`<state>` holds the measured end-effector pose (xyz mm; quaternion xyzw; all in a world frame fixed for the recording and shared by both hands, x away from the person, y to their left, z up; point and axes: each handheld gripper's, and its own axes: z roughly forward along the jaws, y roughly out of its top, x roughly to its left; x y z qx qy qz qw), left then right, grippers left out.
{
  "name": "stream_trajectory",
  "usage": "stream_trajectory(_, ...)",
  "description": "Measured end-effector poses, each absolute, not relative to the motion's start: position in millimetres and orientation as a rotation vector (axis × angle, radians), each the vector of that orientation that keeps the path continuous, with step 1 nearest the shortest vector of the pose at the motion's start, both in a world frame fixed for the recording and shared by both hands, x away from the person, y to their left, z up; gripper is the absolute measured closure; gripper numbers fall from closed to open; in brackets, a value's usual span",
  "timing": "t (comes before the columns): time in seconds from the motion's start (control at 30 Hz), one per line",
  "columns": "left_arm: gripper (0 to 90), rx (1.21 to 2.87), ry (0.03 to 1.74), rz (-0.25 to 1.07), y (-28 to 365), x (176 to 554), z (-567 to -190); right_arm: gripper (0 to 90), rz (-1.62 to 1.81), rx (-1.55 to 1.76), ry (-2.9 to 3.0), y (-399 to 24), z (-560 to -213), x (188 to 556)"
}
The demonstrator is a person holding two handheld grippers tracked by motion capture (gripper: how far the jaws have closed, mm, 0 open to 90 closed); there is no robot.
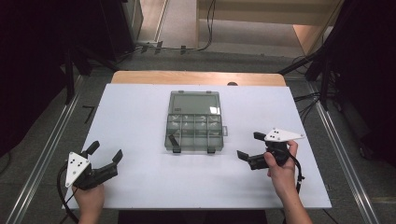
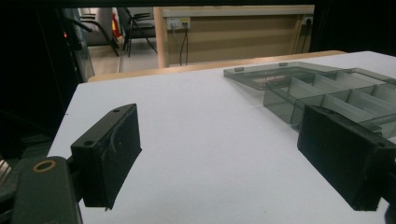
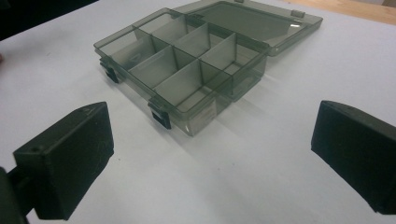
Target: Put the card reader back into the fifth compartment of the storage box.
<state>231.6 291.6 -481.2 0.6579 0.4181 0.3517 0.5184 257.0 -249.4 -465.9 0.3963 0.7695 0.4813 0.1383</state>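
Smoky translucent plastic compartment box (image 1: 194, 127): centre of the high view, on white table (image 1: 140, 112), hinged lid (image 1: 194, 102) open flat behind it, compartments empty. Left gripper (image 1: 106, 155): lower left, jaws wide apart, holding nothing. Right gripper (image 1: 249, 145): right of centre, jaws apart, holding nothing, near the box.

A lab or office room: white worktable (image 1: 140, 116); floor cables (image 1: 205, 28); chairs (image 2: 135, 25); wall sockets (image 2: 177, 22)

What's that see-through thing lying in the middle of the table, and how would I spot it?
Start at the white table; in its middle, between the two hand-held grippers, lies a smoky grey clear plastic organiser box. Its lid is folded open flat toward the far edge, and its dividers form small compartments with black latches on the near side.
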Motion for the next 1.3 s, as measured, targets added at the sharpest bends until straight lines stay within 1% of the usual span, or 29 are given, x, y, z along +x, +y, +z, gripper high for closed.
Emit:
stream_trajectory(0.83,13.5,1.578,1.000,0.848,292,231,-481,0.0,1.411,1.259,2.119,-301,-478,238)
stream_trajectory(1.3,13.5,1.576,0.994,0.844,291,231,-481,0.0,1.431,1.247,2.076,-322,-493,229)
